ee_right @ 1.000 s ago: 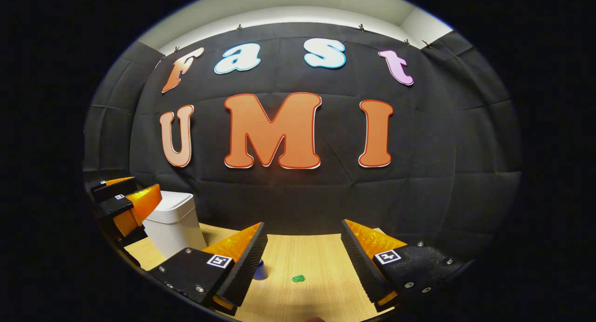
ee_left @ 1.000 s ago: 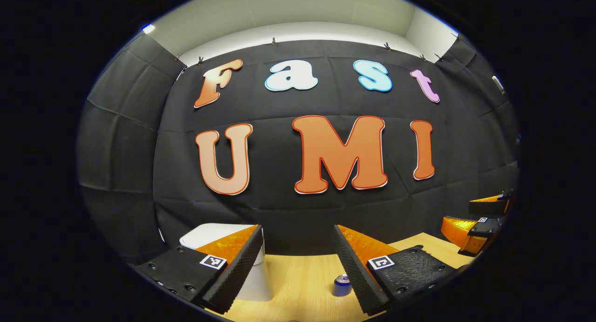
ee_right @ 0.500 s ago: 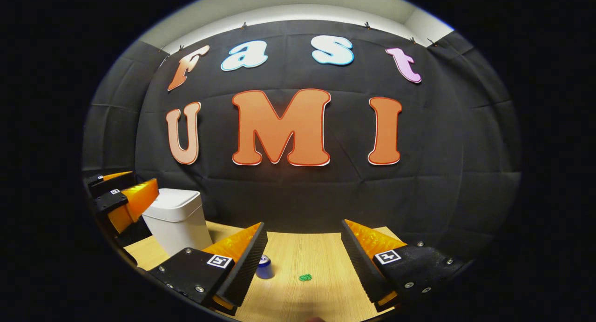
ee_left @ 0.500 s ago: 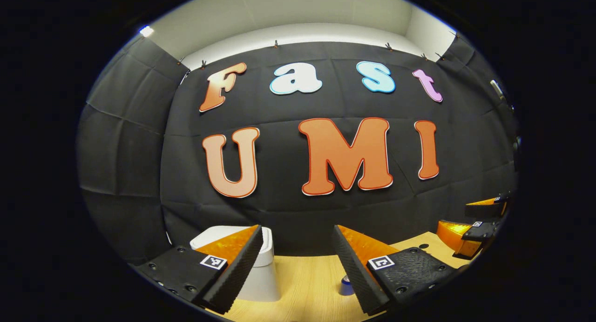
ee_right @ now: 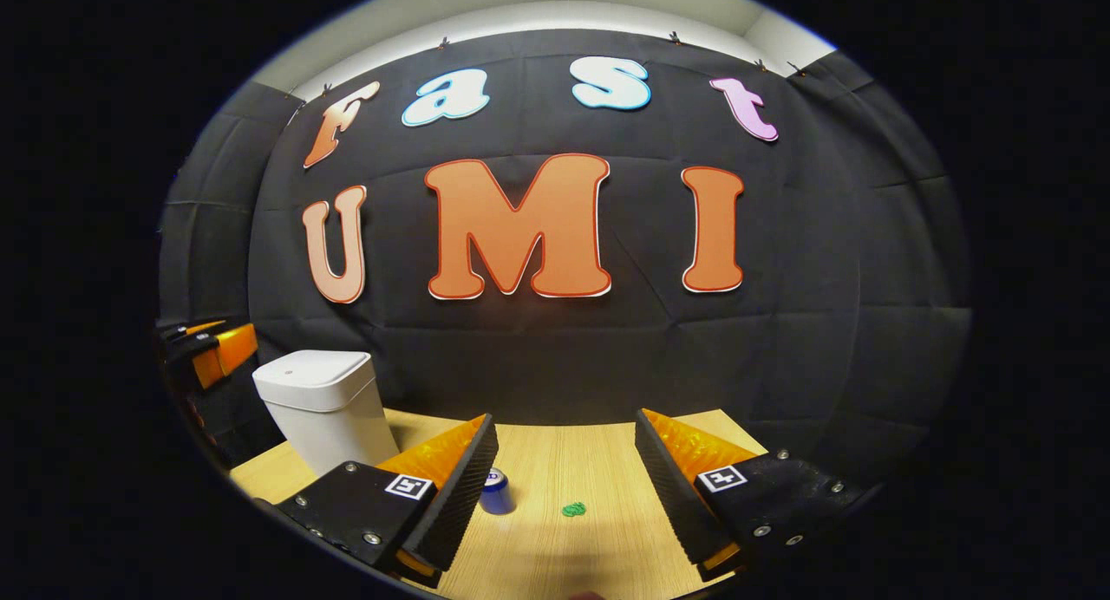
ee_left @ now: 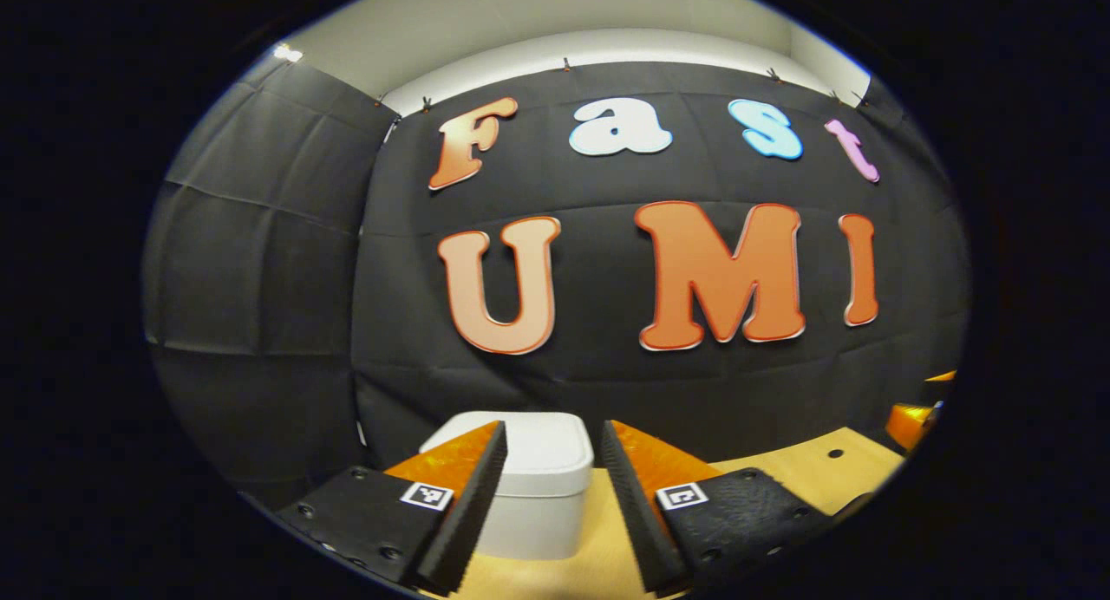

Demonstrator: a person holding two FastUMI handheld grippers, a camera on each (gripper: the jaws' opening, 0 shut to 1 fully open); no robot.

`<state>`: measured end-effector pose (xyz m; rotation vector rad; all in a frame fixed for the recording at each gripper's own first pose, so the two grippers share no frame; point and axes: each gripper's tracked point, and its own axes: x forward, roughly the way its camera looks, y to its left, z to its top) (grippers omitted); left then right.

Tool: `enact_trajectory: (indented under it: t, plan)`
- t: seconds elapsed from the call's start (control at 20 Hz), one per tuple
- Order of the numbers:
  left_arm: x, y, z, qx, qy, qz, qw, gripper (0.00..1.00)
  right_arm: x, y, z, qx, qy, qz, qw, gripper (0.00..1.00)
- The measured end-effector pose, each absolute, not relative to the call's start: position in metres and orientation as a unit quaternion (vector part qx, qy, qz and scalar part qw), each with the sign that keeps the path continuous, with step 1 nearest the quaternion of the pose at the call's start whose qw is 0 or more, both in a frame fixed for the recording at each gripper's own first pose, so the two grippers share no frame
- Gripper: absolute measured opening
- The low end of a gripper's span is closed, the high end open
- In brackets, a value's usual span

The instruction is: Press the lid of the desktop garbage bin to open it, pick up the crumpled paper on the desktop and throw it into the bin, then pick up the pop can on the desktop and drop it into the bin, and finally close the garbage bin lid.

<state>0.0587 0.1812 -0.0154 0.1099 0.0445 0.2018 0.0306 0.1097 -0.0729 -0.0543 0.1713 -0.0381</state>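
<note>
since the lid on the white bin (ee_left: 538,487) is down, nothing of the task looks done yet. the left tool (ee_left: 546,496) hangs spread and empty, lined up with the bin, so pressing the lid seems the step in hand. the right tool (ee_right: 564,487) is spread too, holding nothing. the green crumpled paper (ee_right: 573,510) and blue pop can (ee_right: 496,492) sit on the counter (ee_right: 598,461), near each other.

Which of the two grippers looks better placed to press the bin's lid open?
Left. The closed bin sits straight ahead between the left gripper's open fingers. The right gripper faces the can and green paper, with the bin off to its side.
</note>
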Motion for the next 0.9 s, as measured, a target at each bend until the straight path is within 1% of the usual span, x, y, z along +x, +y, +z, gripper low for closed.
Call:
enact_trajectory:
  t: [0.15, 0.2, 0.25, 0.35, 0.4, 0.45, 0.5, 0.65, 0.75, 0.9]
  plan:
    - [0.087, 0.211, -0.025, 0.009, 0.041, 0.094, 0.995, 0.34, 0.031, 0.111, -0.074, -0.025, 0.087, -0.019, 0.996, 0.95]
    - [0.099, 0.223, -0.035, -0.008, 0.053, 0.093, 0.994, 0.28, 0.03, 0.111, -0.074, -0.026, 0.085, -0.022, 0.996, 0.95]
    - [0.112, 0.23, -0.047, -0.018, 0.067, 0.089, 0.994, 0.24, 0.029, 0.109, -0.073, -0.027, 0.083, -0.025, 0.996, 0.95]
    - [0.134, 0.242, -0.083, -0.032, 0.115, 0.075, 0.99, 0.11, 0.028, 0.102, -0.072, -0.027, 0.079, -0.033, 0.996, 0.95]
    - [0.139, 0.245, -0.098, -0.032, 0.138, 0.066, 0.988, 0.02, 0.027, 0.099, -0.073, -0.025, 0.079, -0.038, 0.996, 0.95]
    - [0.151, 0.249, -0.117, -0.029, 0.16, 0.061, 0.985, 0.02, 0.027, 0.095, -0.075, -0.024, 0.081, -0.044, 0.995, 0.95]
    - [0.156, 0.256, -0.128, -0.031, 0.174, 0.062, 0.982, 0.01, 0.027, 0.091, -0.077, -0.021, 0.084, -0.05, 0.995, 0.95]
    - [0.172, 0.256, -0.127, -0.021, 0.159, 0.052, 0.986, 0.0, 0.027, 0.077, -0.081, -0.018, 0.088, -0.07, 0.994, 0.95]
    - [0.169, 0.253, -0.138, -0.006, 0.187, 0.052, 0.981, 0.0, 0.029, 0.072, -0.084, -0.018, 0.094, -0.078, 0.992, 0.95]
    - [0.173, 0.255, -0.133, -0.027, 0.175, 0.051, 0.983, 0.0, 0.031, 0.072, -0.09, -0.021, 0.1, -0.08, 0.992, 0.95]
